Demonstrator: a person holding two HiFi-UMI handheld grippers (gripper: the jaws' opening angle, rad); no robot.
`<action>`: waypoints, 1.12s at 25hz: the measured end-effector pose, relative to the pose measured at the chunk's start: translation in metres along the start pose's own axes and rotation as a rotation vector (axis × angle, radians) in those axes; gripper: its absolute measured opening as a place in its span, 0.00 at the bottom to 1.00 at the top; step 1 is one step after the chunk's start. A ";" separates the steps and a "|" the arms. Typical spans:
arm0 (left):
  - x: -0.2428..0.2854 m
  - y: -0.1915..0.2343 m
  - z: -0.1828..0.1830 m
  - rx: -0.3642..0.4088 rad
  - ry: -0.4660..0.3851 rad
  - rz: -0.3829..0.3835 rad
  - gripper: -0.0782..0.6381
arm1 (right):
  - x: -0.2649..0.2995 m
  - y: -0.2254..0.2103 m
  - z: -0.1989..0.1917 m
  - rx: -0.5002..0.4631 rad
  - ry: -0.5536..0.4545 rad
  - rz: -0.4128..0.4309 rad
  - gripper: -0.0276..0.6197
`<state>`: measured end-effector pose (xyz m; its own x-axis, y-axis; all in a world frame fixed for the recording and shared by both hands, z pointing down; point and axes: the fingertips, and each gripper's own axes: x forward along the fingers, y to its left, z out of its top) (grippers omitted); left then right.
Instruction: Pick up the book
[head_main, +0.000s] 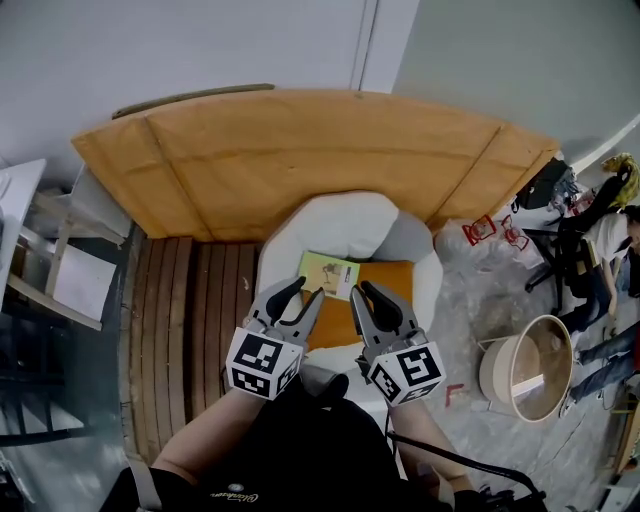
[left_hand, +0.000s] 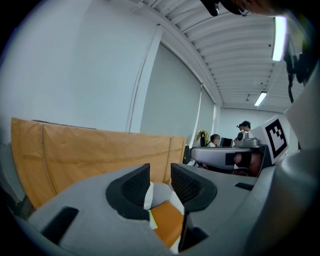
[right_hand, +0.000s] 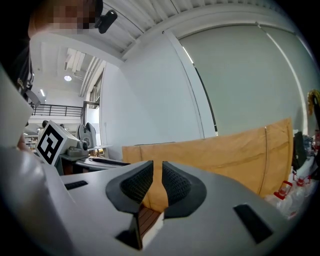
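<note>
A thin yellow-green book (head_main: 328, 272) lies flat on an orange cushion (head_main: 388, 277) in a white armchair (head_main: 340, 225). My left gripper (head_main: 306, 290) hovers just short of the book's near left corner, jaws drawn together with nothing between them. My right gripper (head_main: 362, 290) is beside it, at the book's near right corner, also shut and empty. In the left gripper view, the left gripper (left_hand: 160, 182) frames the cushion (left_hand: 167, 220) and a sliver of the book (left_hand: 151, 220). The right gripper (right_hand: 157, 182) points level at the cardboard (right_hand: 225, 150).
A wide sheet of brown cardboard (head_main: 300, 150) stands behind the armchair. Wooden slats (head_main: 190, 330) lie to its left. A round wooden tub (head_main: 530, 365) sits on plastic sheeting at the right, with bags and people beyond it. A white table edge (head_main: 15, 200) is at far left.
</note>
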<state>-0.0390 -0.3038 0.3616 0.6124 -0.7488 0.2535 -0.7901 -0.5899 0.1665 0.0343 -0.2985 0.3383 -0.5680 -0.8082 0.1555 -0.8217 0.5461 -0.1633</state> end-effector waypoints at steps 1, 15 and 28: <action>0.003 0.001 -0.003 -0.009 0.009 0.003 0.30 | 0.002 -0.002 -0.003 -0.001 0.008 0.005 0.13; 0.048 0.012 -0.089 -0.126 0.204 0.018 0.29 | 0.017 -0.036 -0.086 0.134 0.152 -0.013 0.13; 0.079 0.036 -0.126 -0.142 0.267 0.037 0.29 | 0.043 -0.062 -0.126 0.156 0.219 -0.026 0.13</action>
<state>-0.0219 -0.3461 0.5076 0.5696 -0.6520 0.5004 -0.8190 -0.5013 0.2791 0.0553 -0.3394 0.4778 -0.5574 -0.7450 0.3663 -0.8286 0.4715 -0.3019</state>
